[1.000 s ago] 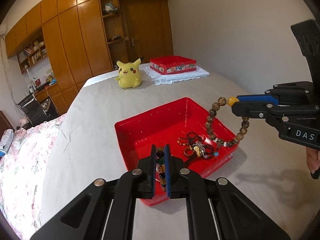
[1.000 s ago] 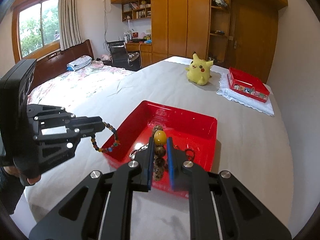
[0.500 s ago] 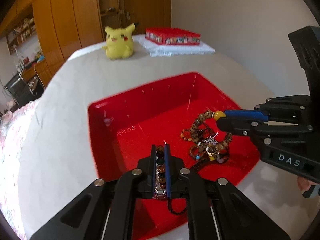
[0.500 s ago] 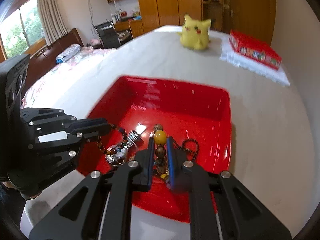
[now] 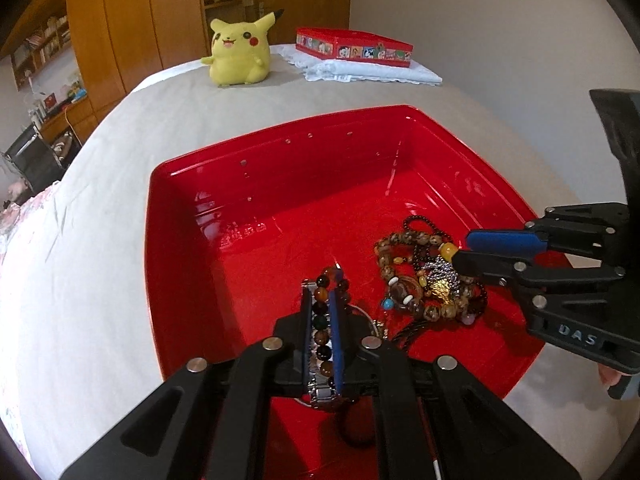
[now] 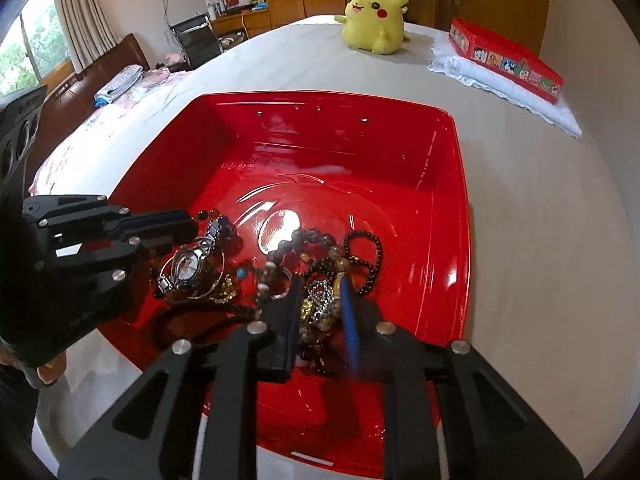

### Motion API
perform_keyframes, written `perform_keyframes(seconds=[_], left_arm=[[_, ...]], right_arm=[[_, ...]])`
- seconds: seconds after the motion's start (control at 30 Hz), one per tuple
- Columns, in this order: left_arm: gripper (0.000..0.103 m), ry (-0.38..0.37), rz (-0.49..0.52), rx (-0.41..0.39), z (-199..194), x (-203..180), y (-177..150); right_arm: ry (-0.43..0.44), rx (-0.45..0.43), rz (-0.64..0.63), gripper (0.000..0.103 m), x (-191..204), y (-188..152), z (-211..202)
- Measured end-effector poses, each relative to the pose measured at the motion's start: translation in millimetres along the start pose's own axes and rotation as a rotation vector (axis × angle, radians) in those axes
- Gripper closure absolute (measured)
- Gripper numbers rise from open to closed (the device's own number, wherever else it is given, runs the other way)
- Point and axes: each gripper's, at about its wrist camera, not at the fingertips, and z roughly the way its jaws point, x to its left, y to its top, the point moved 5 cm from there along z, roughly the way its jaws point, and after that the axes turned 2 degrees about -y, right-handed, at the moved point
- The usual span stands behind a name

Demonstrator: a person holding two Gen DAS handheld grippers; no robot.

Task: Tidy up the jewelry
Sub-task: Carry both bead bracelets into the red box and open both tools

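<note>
Two grippers reach down into the red tray that sits on the white bed. The left gripper is clenched on a multicoloured bead bracelet, whose beads run in a line between its fingers, low over the tray floor at the near left; a wristwatch lies right at its tip. The right gripper has its jaws parted, straddling the tangled pile of jewelry at the near right of the tray; a yellow bead of the brown speckled bead bracelet sits just at its fingertips, apparently released. Farther back on the bed stand a yellow plush toy and a red box on a folded white cloth.
</note>
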Motion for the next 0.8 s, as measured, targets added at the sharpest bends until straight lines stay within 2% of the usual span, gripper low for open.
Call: perform_keyframes(seconds=[0.03, 0.23, 0.43, 0.57, 0.67, 0.8], left_arm=[[0.092, 0.001, -0.001, 0.001, 0.9, 0.4, 1.1], [0.07, 0.005, -0.009, 0.0, 0.0, 1.0, 1.9], [0.061, 0.013, -0.022, 0.0, -1.4, 5.5, -0.2], [0.044, 0.026, -0.025, -0.007, -2.8, 6.3, -2.7], [0.035, 0.037, -0.032, -0.019, -7.4, 6.9, -4.9], [0.023, 0.06, -0.032, -0.049, -20.8, 5.7, -8.9]], right_arm=[[-0.004, -0.002, -0.006, 0.075, 1.4, -0.1, -0.7], [-0.008, -0.009, -0.006, 0.075, 2.1, -1.7, -4.4], [-0.009, -0.01, 0.0, 0.074, -1.6, -3.5, -7.1], [-0.007, -0.011, 0.008, 0.071, -2.3, -5.0, -7.2], [-0.008, -0.007, 0.011, 0.063, -0.7, -6.8, -6.3], [-0.018, -0.019, 0.022, 0.046, 0.3, -10.9, -11.2]])
